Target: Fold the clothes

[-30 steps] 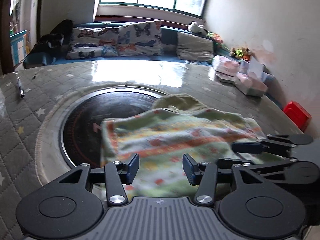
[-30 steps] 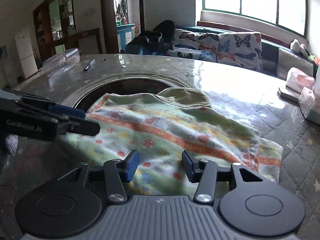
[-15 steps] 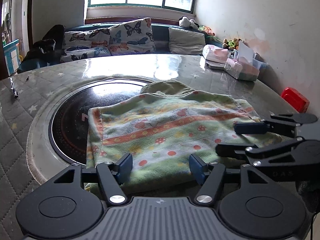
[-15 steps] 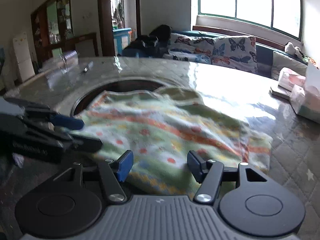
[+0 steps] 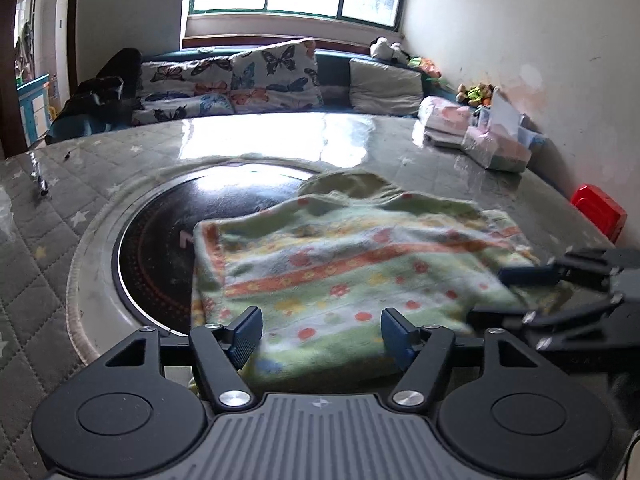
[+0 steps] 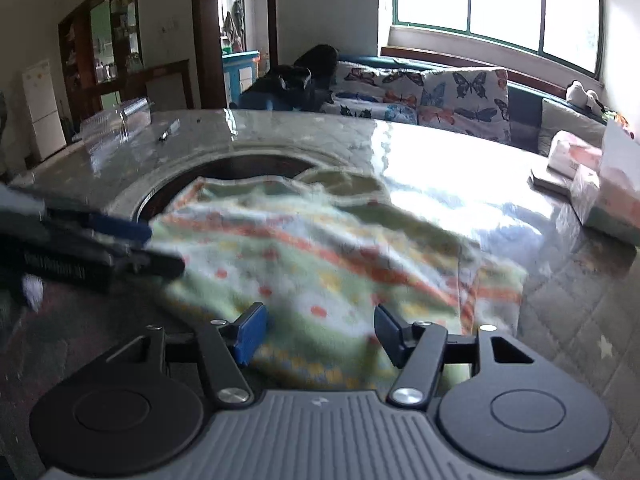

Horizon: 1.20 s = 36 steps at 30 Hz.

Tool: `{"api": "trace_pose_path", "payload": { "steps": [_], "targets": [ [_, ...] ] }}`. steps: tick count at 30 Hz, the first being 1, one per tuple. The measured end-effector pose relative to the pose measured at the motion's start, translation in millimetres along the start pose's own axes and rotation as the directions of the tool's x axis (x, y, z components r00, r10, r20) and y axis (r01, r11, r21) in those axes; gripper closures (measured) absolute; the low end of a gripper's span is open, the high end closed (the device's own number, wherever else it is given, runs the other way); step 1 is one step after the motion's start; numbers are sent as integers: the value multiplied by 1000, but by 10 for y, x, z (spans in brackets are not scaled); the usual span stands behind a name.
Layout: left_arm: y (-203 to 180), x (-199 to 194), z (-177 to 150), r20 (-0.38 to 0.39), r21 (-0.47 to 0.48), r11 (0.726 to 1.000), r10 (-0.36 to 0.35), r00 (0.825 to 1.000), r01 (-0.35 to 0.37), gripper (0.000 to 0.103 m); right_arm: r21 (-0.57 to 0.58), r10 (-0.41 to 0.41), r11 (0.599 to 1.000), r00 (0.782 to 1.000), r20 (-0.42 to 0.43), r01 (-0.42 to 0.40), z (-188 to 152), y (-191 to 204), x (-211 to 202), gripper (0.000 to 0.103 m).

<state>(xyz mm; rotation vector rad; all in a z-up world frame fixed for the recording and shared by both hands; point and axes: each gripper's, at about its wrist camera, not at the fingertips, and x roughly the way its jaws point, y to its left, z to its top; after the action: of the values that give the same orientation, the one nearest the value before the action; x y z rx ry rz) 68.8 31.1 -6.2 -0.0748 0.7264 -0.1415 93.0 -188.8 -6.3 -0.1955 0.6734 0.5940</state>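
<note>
Both my grippers are open and hold nothing: my left gripper [image 5: 321,330] and my right gripper [image 6: 320,328] hover side by side at the near edge of the folded cloth [image 5: 352,264], which lies on the table [image 5: 48,248], partly over its dark round inset [image 5: 160,240].
</note>
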Motion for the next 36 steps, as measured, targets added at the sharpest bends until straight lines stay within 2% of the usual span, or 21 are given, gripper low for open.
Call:
{"api": "trace_pose_path", "payload": {
  "steps": [5, 10, 12, 14, 17, 20, 24, 32, 36],
  "targets": [
    [23, 0, -26, 0, -5, 1000, -5, 1000, 5, 34, -15, 22, 1000, 1000, 22, -22, 277, 11, 191, 44],
    [36, 7, -41, -1, -10, 1000, -12, 1000, 12, 33, -20, 57, 998, 998, 15, -57, 511, 53, 475, 58],
    [47, 9, -44, -2, -14, 1000, -16, 1000, 16, 32, -21, 65, 998, 998, -4, -65, 535, 72, 599, 68],
    [56, 13, -49, -1, -17, 1000, -19, 1000, 19, 32, -11, 63, 998, 998, -30, -64, 501, 63, 710, 68],
    [60, 15, -53, -1, -16, 1000, -23, 1000, 23, 31, -8, 69, 998, 997, -15, -69, 466, 53, 687, 69],
    [67, 19, -54, -1, -13, 1000, -27, 1000, 27, 31, 27, 39, 999, 999, 17, -40, 474, -55, 567, 70],
    [58, 31, -62, -1, -8, 1000, -28, 1000, 28, 29, 82, -21, 996, 1000, 5, 20, 500, -315, 609, 69],
    [49, 39, -58, -5, -6, 1000, -25, 1000, 25, 28, 98, -18, 995, 1000, -25, 21, 609, -407, 875, 69],
    [37, 36, -52, -7, -5, 1000, -23, 1000, 23, 28, 113, -29, 993, 1000, -9, 30, 567, -467, 708, 68]
  ]
}}
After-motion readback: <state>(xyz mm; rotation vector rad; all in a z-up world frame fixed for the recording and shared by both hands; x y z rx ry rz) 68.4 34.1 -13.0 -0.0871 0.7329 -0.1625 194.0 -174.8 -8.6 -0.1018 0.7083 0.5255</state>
